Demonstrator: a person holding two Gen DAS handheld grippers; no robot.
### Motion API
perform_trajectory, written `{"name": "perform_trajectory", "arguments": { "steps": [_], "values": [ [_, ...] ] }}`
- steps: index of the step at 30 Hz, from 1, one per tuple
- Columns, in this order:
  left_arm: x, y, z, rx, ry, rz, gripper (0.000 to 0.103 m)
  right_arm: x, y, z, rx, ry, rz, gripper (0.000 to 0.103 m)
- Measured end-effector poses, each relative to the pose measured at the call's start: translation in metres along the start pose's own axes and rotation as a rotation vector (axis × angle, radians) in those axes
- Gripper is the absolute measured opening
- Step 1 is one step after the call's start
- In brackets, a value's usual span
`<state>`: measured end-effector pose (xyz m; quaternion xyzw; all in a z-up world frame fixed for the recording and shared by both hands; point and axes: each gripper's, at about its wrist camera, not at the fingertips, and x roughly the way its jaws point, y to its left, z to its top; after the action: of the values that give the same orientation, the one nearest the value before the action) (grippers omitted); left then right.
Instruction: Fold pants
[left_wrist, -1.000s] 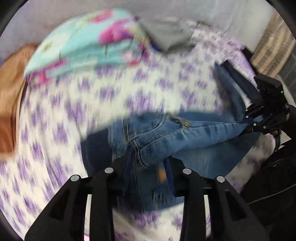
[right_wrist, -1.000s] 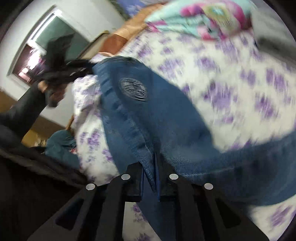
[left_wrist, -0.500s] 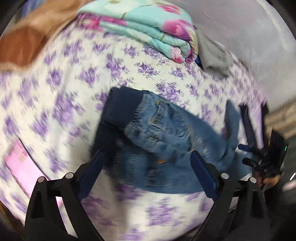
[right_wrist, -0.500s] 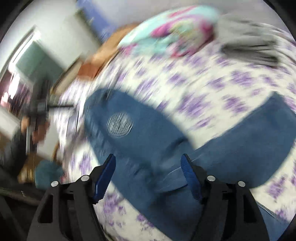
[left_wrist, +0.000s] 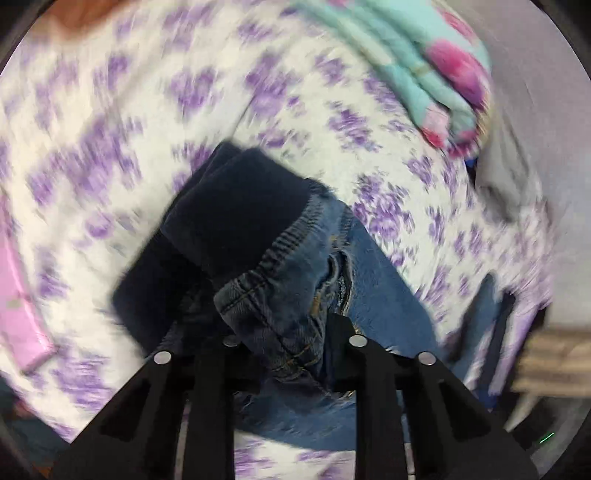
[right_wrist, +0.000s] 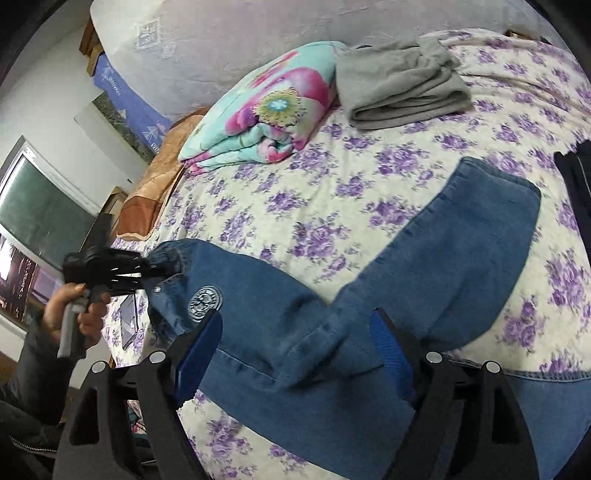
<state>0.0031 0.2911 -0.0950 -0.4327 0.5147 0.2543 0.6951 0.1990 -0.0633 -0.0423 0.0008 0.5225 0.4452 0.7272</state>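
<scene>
Left wrist view, close in: your left gripper (left_wrist: 290, 332) has snapped from wide apart to clamped on the waistband of the jeans (left_wrist: 280, 295), so a fresh fold can start. Your right gripper (right_wrist: 295, 347) has let go; its jaws are opening above the denim spread on the bedsheet (right_wrist: 332, 192). Blur probably hides the far leg; the hem is cut off.

Left tool (left_wrist: 288, 332) clamped, right tool (right_wrist: 295, 347) (jaws opening) unladen
</scene>
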Motion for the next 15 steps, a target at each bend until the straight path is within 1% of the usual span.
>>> {"name": "perform_trajectory", "arguments": {
  "steps": [1, 3, 5, 6, 7, 8, 9, 10, 11, 12, 14, 15],
  "values": [
    [-0.011, -0.005, -0.006, 0.031, -0.019, 0.017, 0.019, -0.001, -0.001, 0.001, 0.000, -0.003, -0.004, 0.083],
    [-0.041, -0.005, -0.025, 0.079, -0.044, 0.016, 0.020, -0.002, -0.003, 0.004, -0.004, -0.011, -0.005, 0.083],
    [-0.052, 0.009, -0.037, 0.066, -0.036, 0.026, 0.021, -0.002, -0.005, 0.009, 0.000, -0.025, -0.005, 0.083],
    [-0.052, 0.016, -0.042, 0.060, -0.028, 0.043, 0.024, 0.000, -0.007, 0.012, 0.001, -0.028, -0.029, 0.085],
    [-0.048, 0.023, -0.047, 0.062, -0.018, 0.074, 0.030, 0.004, -0.011, 0.015, 0.007, -0.024, -0.072, 0.087],
    [-0.038, 0.030, -0.051, 0.072, -0.008, 0.123, 0.036, 0.008, -0.015, 0.018, 0.022, -0.019, -0.123, 0.089],
    [-0.020, 0.036, -0.056, 0.090, 0.000, 0.237, 0.058, 0.016, -0.023, 0.023, 0.055, -0.010, -0.183, 0.089],
    [-0.009, 0.040, -0.058, 0.094, 0.004, 0.318, 0.067, 0.023, -0.030, 0.027, 0.082, 0.004, -0.218, 0.089],
    [0.000, 0.041, -0.062, 0.092, 0.011, 0.347, 0.067, 0.033, -0.037, 0.036, 0.116, 0.025, -0.267, 0.089],
    [0.003, 0.040, -0.065, 0.083, 0.018, 0.333, 0.067, 0.039, -0.042, 0.042, 0.129, 0.037, -0.307, 0.089],
    [-0.004, 0.033, -0.066, 0.080, 0.003, 0.328, 0.067, 0.054, -0.047, 0.059, 0.147, 0.050, -0.388, 0.089],
    [-0.012, 0.027, -0.064, 0.098, -0.020, 0.342, 0.070, 0.065, -0.050, 0.072, 0.149, 0.052, -0.444, 0.090]
  ]
}}
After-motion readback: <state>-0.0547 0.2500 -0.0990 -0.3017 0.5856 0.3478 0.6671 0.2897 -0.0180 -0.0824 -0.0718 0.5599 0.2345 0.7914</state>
